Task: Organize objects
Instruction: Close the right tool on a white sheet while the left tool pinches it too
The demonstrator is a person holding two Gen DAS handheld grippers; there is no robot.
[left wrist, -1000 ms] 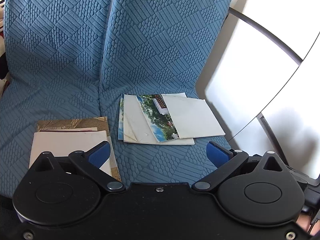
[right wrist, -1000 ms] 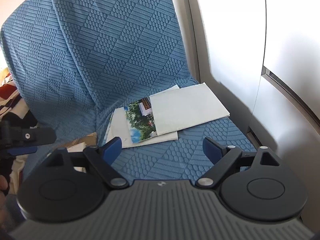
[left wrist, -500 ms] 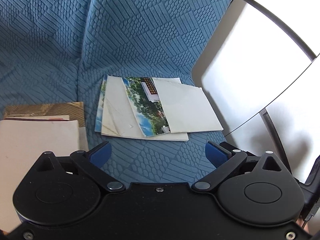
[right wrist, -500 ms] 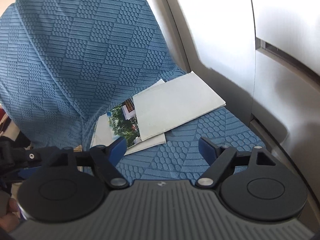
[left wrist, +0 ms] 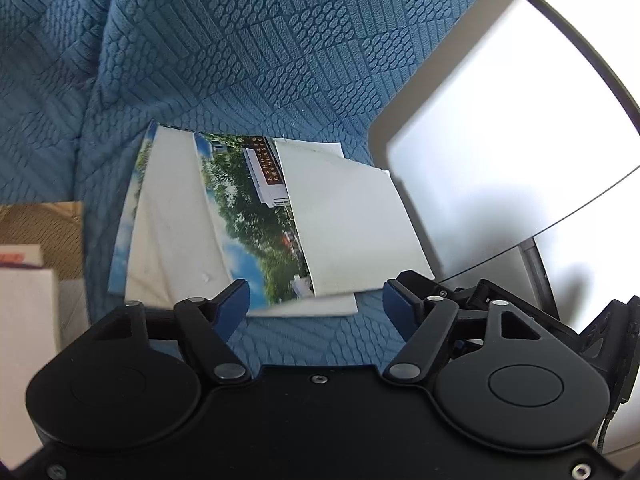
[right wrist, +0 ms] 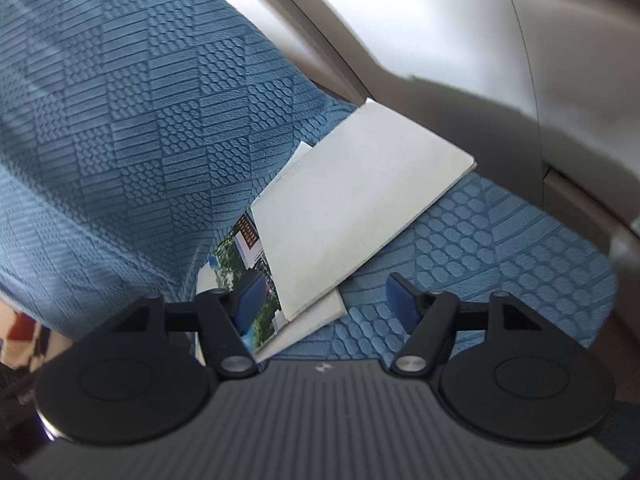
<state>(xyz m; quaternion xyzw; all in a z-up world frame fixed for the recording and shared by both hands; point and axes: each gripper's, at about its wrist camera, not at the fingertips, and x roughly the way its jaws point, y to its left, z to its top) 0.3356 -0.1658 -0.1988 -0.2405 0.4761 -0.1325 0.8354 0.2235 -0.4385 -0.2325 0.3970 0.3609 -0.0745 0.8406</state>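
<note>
We are bringing the left hand-held gripper (left wrist: 316,304) and right hand-held gripper (right wrist: 326,298) to the fanned pile of white and photo-printed booklets (left wrist: 256,224) lying near the right edge of the blue quilted seat (left wrist: 320,344). Both jaws are narrowing, still grasping nothing. Next, we need a grip on the near edges. A brown and white paper stack (left wrist: 36,264) is lying at the left.

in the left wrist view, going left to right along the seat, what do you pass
white box → brown patterned sheet → plain white booklet → photo cover with trees and a building → white booklet on top → grey wall panel
</note>
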